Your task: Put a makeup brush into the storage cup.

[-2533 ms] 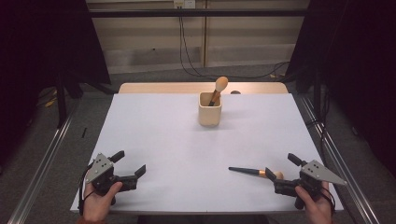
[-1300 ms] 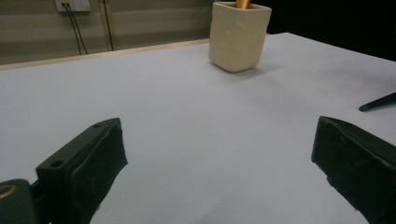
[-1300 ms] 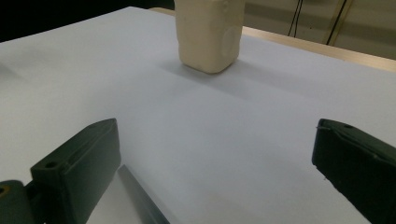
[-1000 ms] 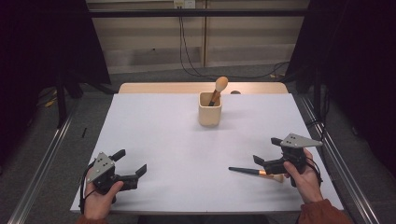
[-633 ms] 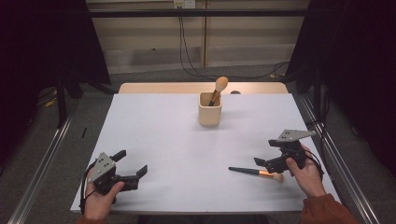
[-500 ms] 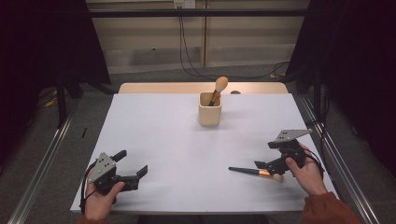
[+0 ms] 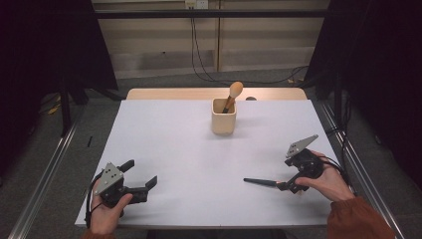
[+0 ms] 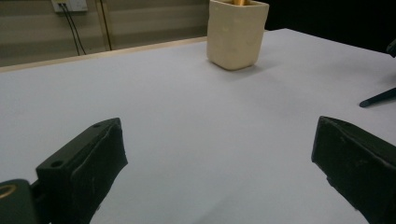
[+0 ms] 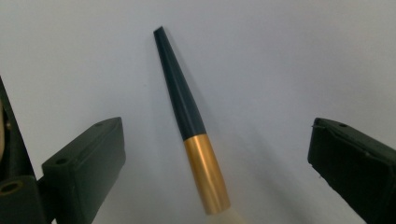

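A makeup brush (image 7: 261, 182) with a dark handle and a gold ferrule lies flat on the white table (image 7: 169, 134) at the front right. My right gripper (image 7: 288, 185) is tilted down over its bristle end. In the right gripper view the brush (image 9: 187, 112) lies between the two jaws of that gripper (image 9: 217, 140), which is open and not touching it. My left gripper (image 7: 142, 173) rests open near the front left corner, nothing between its jaws (image 8: 215, 149). A beige cup (image 7: 223, 117) stands at the far middle with a second brush (image 7: 235, 90) upright in it.
In the left gripper view the cup (image 8: 237, 32) is far ahead and the lying brush's handle tip (image 8: 379, 98) shows at the right edge. A wooden strip (image 7: 174, 94) borders the table's far side. Metal rails (image 7: 50, 179) run along the floor on both sides.
My right gripper lifted from the front edge, moved slightly forward and tipped down over the lying brush. The brush, the cup and the left gripper have not moved.
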`<state>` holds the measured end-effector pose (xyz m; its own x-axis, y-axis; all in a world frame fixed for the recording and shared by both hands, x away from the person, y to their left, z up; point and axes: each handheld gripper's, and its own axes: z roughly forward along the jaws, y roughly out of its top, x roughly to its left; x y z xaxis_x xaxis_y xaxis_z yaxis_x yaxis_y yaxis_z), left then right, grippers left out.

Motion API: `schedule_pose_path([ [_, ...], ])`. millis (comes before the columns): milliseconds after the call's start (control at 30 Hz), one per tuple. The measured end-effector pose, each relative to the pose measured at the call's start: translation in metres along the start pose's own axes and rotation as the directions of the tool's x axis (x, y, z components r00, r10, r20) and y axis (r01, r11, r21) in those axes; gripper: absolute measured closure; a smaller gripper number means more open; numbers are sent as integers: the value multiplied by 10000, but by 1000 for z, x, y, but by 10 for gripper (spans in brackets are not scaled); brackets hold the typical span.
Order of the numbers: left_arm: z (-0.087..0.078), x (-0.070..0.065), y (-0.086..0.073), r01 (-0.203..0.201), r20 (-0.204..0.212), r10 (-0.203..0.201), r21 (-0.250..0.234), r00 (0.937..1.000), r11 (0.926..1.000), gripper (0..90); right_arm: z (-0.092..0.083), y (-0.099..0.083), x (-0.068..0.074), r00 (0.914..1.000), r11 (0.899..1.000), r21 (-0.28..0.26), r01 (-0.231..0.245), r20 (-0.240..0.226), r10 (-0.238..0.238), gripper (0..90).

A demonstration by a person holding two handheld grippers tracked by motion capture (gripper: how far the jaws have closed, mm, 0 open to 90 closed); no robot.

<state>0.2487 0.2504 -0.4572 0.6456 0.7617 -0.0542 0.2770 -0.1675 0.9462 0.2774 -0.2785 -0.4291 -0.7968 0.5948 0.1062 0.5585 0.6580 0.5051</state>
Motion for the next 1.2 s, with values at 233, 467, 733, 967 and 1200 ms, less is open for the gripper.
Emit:
schedule_pose_path([
  [233, 0, 0, 0, 0, 21, 0, 14, 10000, 10000, 27, 5, 2, 1, 9989, 9916, 1209, 464, 6, -468, 47],
  [467, 0, 1, 0, -3, 9, 3, -3, 10000, 10000, 27, 12, 6, 4, 9931, 9652, 2344, 1159, -106, -1166, 206],
  [733, 0, -1, 0, -28, 29, 28, 30, 10000, 10000, 27, 18, 6, 3, 9830, 9376, 2965, 1814, -263, -1819, 421],
  [967, 0, 0, 0, -13, 25, 13, 35, 10000, 10000, 27, 26, 5, 4, 9775, 9152, 3463, 2061, -302, -2087, 505],
  [1200, 0, 0, 0, -33, 19, 33, 42, 10000, 10000, 27, 29, 11, 7, 9689, 8913, 3828, 2430, -510, -2422, 588],
])
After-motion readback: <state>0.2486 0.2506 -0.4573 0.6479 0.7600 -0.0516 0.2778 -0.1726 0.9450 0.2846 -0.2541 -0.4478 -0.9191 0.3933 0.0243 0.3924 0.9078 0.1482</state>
